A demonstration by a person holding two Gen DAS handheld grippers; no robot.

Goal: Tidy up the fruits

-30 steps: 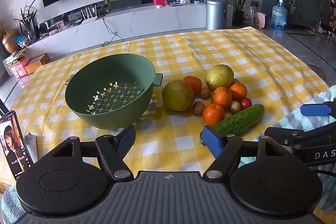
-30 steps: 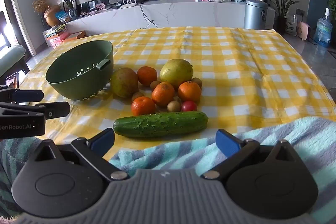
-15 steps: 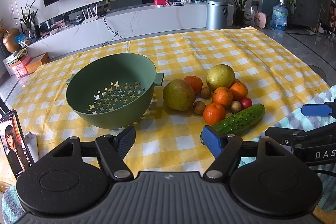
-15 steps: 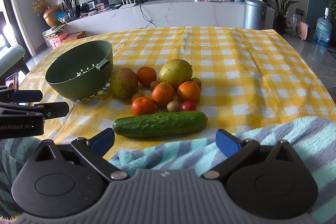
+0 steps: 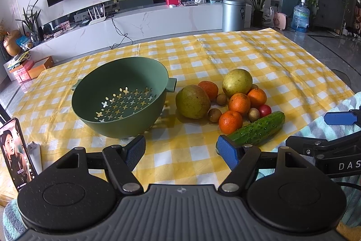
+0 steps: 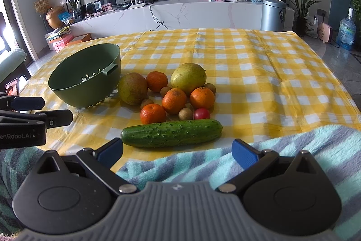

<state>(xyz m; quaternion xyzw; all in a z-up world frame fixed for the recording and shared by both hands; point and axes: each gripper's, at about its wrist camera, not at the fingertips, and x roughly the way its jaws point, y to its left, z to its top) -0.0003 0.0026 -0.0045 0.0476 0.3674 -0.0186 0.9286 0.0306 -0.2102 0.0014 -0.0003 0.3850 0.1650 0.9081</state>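
Note:
A green colander bowl (image 5: 121, 103) (image 6: 88, 78) stands empty on the yellow checked cloth. To its right lies a heap of fruit: two large yellow-green pears (image 5: 192, 101) (image 6: 188, 78), several oranges (image 5: 230, 121) (image 6: 174, 101), small brown longans (image 5: 213, 115), and a red cherry tomato (image 5: 264, 109) (image 6: 201, 113). A green cucumber (image 5: 257, 128) (image 6: 171, 133) lies at the front of the heap. My left gripper (image 5: 180, 151) hovers open near the table's front edge, between bowl and cucumber. My right gripper (image 6: 177, 151) is open just in front of the cucumber.
A phone (image 5: 15, 153) stands at the front left corner. A striped fleece blanket (image 6: 293, 150) covers the near edge under the right gripper. Bare checked tablecloth (image 6: 259, 64) stretches beyond and right of the fruit. A TV wall and cabinet stand behind the table.

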